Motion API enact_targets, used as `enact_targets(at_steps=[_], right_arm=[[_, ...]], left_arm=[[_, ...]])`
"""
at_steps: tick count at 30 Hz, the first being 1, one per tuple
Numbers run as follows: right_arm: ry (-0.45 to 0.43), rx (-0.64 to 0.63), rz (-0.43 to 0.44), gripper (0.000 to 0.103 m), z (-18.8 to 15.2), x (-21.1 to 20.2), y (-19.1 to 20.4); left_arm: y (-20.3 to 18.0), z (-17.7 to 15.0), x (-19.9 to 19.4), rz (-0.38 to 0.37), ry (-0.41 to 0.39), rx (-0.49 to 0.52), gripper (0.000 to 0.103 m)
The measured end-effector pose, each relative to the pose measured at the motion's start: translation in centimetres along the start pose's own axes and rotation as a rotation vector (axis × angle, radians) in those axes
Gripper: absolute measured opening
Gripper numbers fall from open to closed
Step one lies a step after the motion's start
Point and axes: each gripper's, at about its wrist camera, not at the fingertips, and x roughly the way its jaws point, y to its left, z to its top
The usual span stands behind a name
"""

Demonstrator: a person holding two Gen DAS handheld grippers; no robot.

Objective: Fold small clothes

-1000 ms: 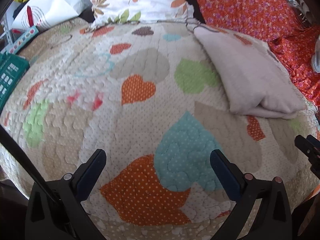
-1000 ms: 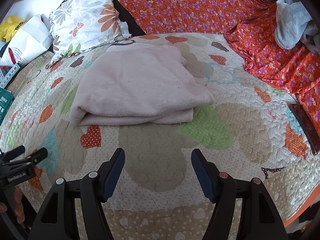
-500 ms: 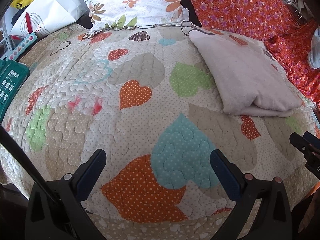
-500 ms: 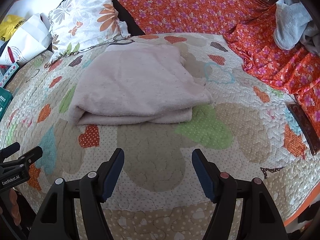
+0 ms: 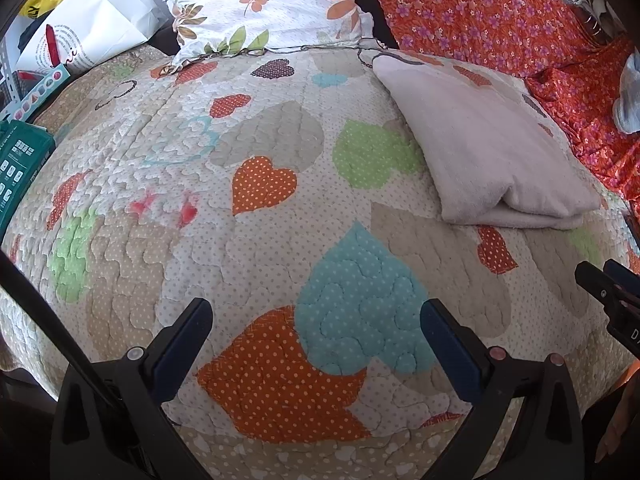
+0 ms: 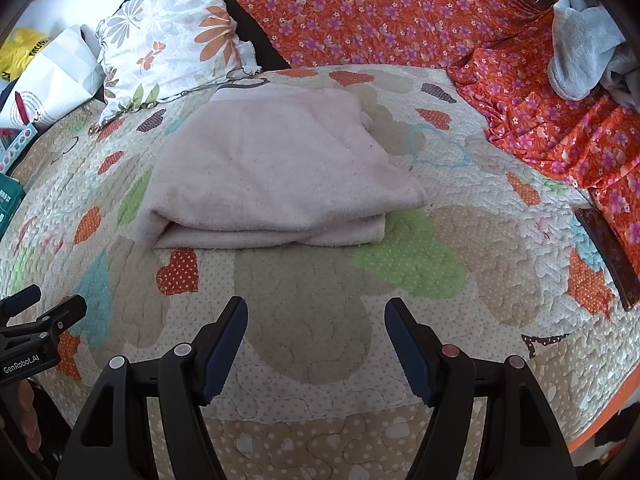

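A pale pink terry-cloth garment (image 6: pixel 272 176), folded into a thick rectangle, lies flat on the heart-patterned patchwork quilt (image 6: pixel 320 320), toward its far side and just in front of a white floral pillow (image 6: pixel 172 40). Orange flowered fabric (image 6: pixel 380 12) spreads behind and to the right, with a grey-blue cloth (image 6: pixel 580 52) heaped on it. The right gripper (image 6: pixel 316 320) hangs above bare quilt near the garment, jaws spread and holding nothing. The left gripper (image 5: pixel 316 320) is likewise spread wide over a teal heart patch, well apart from the garment.
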Motion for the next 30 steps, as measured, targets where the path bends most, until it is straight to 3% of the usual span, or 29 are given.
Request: enact_targets(at_steps=[30], right_arm=[[0.001, -0.004, -0.001, 0.077, -0.09, 0.19, 0.02]], left_arm=[[0.16, -0.06, 0.25, -0.016, 0.021, -0.014, 0.103]])
